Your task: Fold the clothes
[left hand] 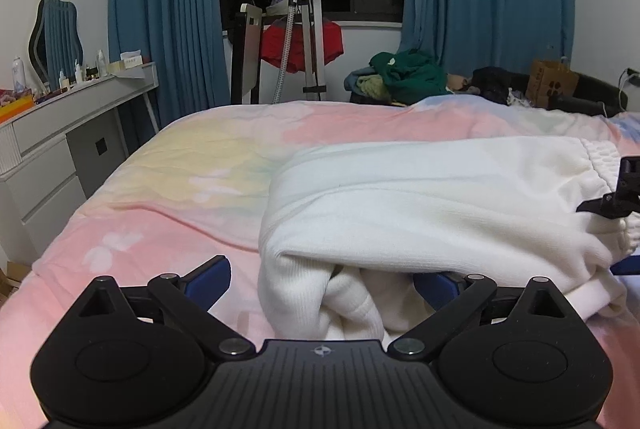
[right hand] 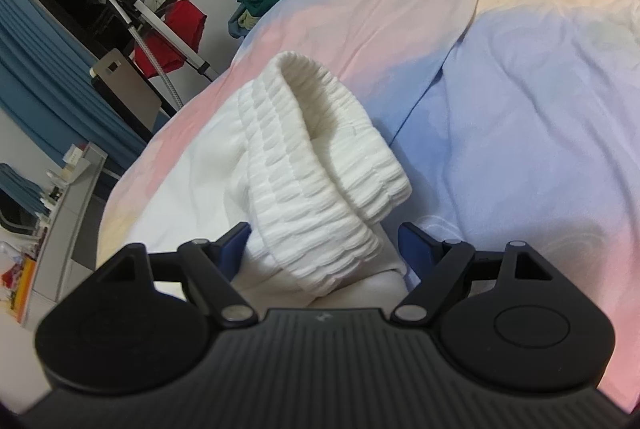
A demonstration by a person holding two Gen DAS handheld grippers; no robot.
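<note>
A white knit garment [left hand: 432, 205] lies folded over on the pastel bedspread [left hand: 172, 189]. My left gripper [left hand: 322, 279] is open, its blue pads wide apart on either side of the garment's folded near edge. In the right wrist view, my right gripper [right hand: 322, 249] is open around the garment's ribbed elastic waistband [right hand: 312, 165], which bunches up between the pads. The right gripper also shows at the right edge of the left wrist view [left hand: 624, 193].
A grey dresser [left hand: 60, 137] with bottles and a mirror stands left of the bed. A clothes steamer stand [left hand: 308, 29] with a red garment is by the dark window. A pile of green and dark clothes [left hand: 404, 77] lies at the far side of the bed.
</note>
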